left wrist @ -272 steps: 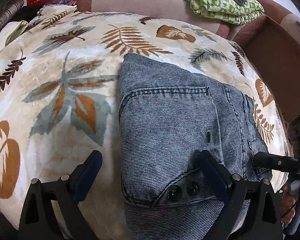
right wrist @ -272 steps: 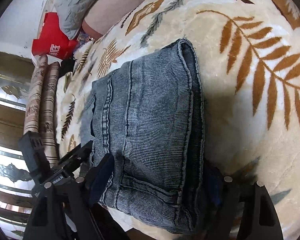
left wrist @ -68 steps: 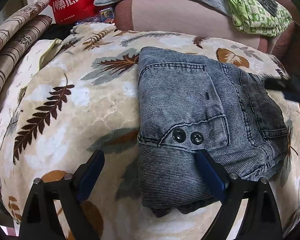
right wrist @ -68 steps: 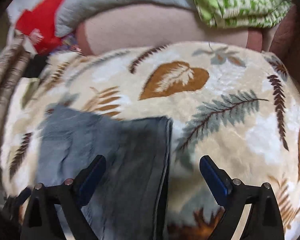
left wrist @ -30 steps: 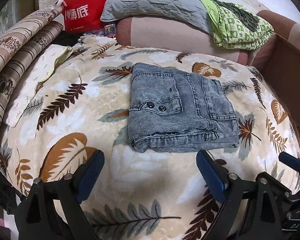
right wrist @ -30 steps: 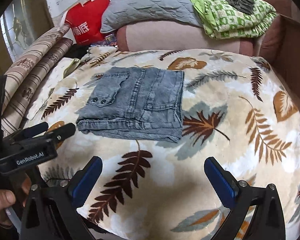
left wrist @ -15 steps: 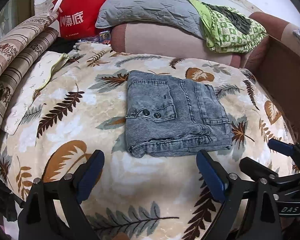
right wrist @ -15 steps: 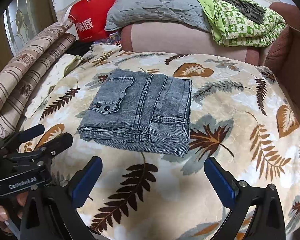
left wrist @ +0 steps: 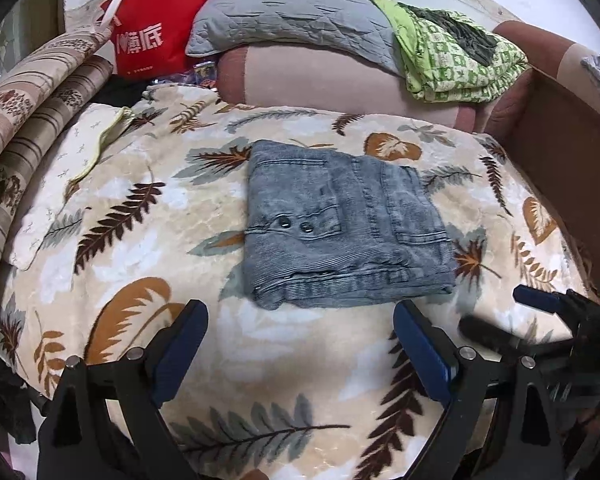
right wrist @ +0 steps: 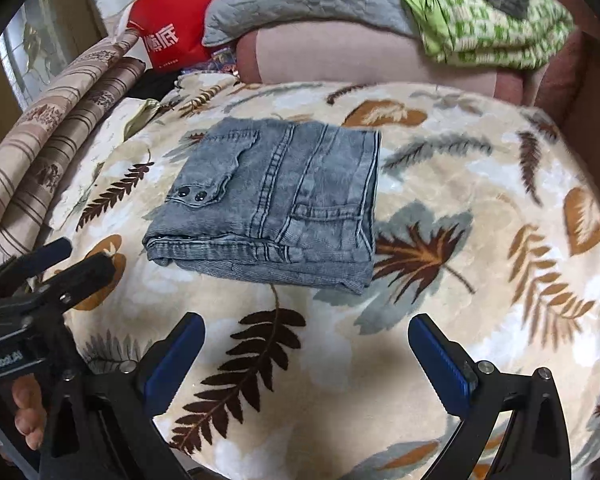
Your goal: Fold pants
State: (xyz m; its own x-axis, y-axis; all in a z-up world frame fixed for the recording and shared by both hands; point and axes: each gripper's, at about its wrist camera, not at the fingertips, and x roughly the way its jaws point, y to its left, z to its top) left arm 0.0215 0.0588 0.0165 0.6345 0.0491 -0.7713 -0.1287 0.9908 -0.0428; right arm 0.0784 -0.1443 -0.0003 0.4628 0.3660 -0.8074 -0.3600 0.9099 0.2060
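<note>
While both tools hang above the near part of the bed, neither one touches the cloth. The left gripper with black arms and blue pads has its jaws spread wide, and nothing is between them; only the cream plush blanket with brown and grey-green leaf print shows under it. The right gripper of the same make is also spread wide and holds nothing. In the right wrist view the left gripper appears at the left edge, with some fingers of the person's left hand on its handle. In the left wrist view the right gripper shows, somewhat blurred, at the right edge.

The folded grey-blue denim pants lie flat as a compact packet in the middle of the blanket, well apart from both tools. A pocket flap with two dark snap buttons faces up, and the stacked layers show at the near edge.

Behind the pants stands a pinkish-brown bolster cushion, with a grey quilted pillow on it and a folded green-and-white patterned cloth at its right. A red paper bag with white characters stands at the far left, beside brown striped rolled bedding. A brown wooden panel borders the bed at the right.
</note>
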